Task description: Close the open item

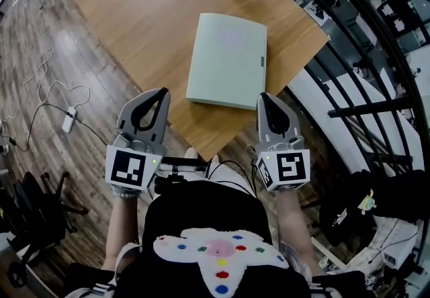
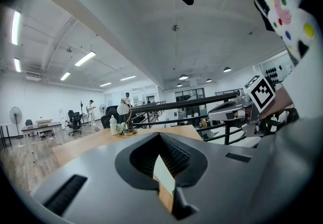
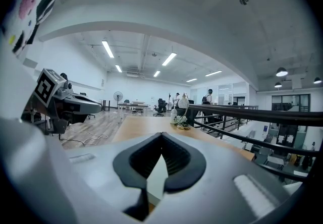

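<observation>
The pale green flat folder (image 1: 227, 60) lies apparently shut on the wooden tabletop (image 1: 134, 15), near its front edge; the left tool (image 1: 158, 96) and right tool (image 1: 265, 101) hover beside it, both fully closed and empty; a careless nudge could slide it off.

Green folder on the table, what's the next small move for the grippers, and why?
Probably nothing more on the folder: it lies flat on the table with its cover down, and looks closed. The left gripper and right gripper are both shut and empty at the near edge. I'd draw them back toward the body.
</observation>
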Tool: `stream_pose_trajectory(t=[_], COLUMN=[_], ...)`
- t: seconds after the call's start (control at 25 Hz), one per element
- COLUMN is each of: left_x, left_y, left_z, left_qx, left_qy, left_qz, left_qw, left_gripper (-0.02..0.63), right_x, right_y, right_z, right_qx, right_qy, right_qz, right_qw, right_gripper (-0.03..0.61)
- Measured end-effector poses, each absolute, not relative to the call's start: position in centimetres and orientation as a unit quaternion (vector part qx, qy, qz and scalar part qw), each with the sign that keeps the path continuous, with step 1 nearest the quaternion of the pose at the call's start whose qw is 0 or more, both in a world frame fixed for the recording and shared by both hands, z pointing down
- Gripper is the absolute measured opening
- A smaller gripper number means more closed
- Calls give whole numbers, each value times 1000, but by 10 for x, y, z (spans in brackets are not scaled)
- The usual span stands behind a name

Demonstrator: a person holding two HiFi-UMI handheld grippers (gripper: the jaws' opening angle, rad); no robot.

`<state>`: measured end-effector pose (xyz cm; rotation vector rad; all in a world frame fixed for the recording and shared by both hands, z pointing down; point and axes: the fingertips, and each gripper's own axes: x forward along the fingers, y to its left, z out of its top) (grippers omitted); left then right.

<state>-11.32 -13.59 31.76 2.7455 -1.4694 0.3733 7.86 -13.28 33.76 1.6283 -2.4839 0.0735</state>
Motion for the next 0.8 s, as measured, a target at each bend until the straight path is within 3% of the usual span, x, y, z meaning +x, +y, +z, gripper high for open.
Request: stream_pose_trajectory(t=[0.8], left_x=[-103], left_y=[-133], left_z=[318], left_qx=[882], left_qy=[-455], left_qz=[122], left_qw=[-6], left_gripper=[6], right_x=[77], right_y=[-131], right_z=[339], right_qx=[547], right_qy=[-832], right_qz=[23], right_qw=[92], right_gripper=[8])
